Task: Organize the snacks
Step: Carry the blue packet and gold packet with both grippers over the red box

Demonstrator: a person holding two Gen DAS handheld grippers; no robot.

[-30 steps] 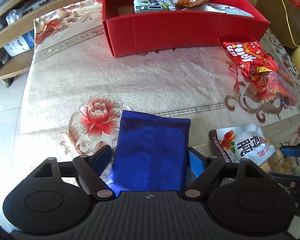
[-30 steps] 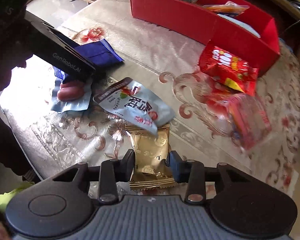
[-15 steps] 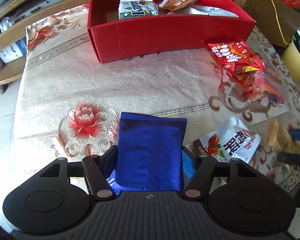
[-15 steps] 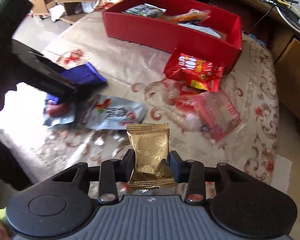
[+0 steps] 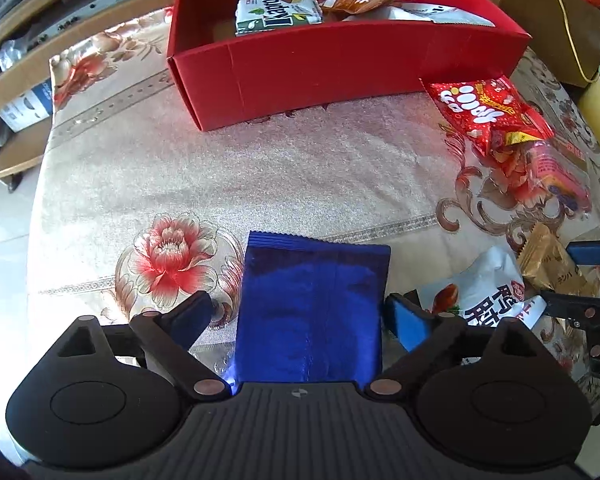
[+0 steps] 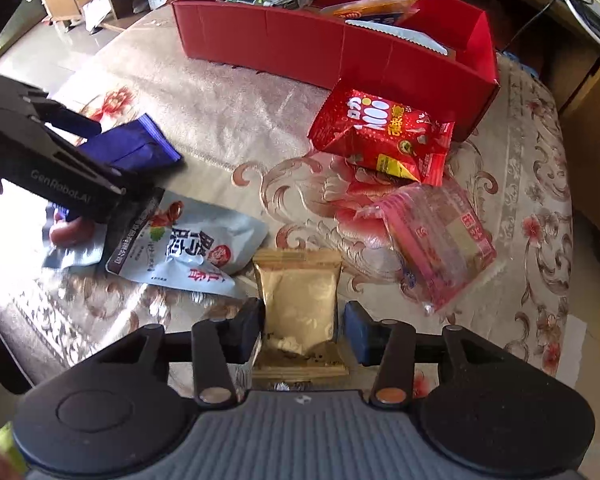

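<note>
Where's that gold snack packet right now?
In the right wrist view, the gold packet sits low centre between the right gripper fingers, beside the white pouch.

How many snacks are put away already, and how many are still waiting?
Done: three packets lie in the red box. In hand: the right gripper is shut on a gold packet; the left gripper's jaws have just been opening, a blue packet between them. Left: the red bag, pink pack and white pouch on the table.
</note>
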